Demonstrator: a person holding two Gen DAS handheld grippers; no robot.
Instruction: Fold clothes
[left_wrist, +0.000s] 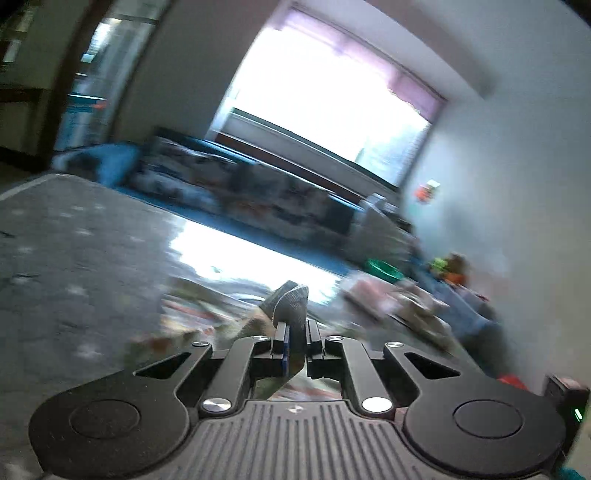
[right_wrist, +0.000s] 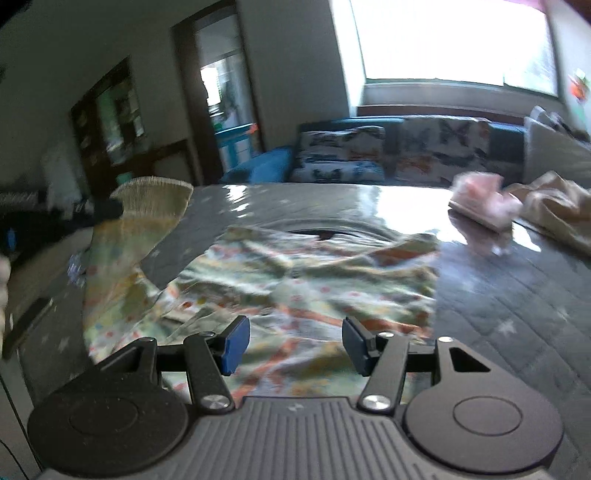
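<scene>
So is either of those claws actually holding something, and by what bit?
The left gripper pinches the patterned garment's ribbed sleeve cuff; the right gripper holds nothing.

The left wrist view sits low and tilted over the table (left_wrist: 74, 258), facing the window (left_wrist: 325, 92). The right wrist view looks level across the same table (right_wrist: 517, 295) toward that window (right_wrist: 443, 37) and sofa (right_wrist: 406, 147).
</scene>
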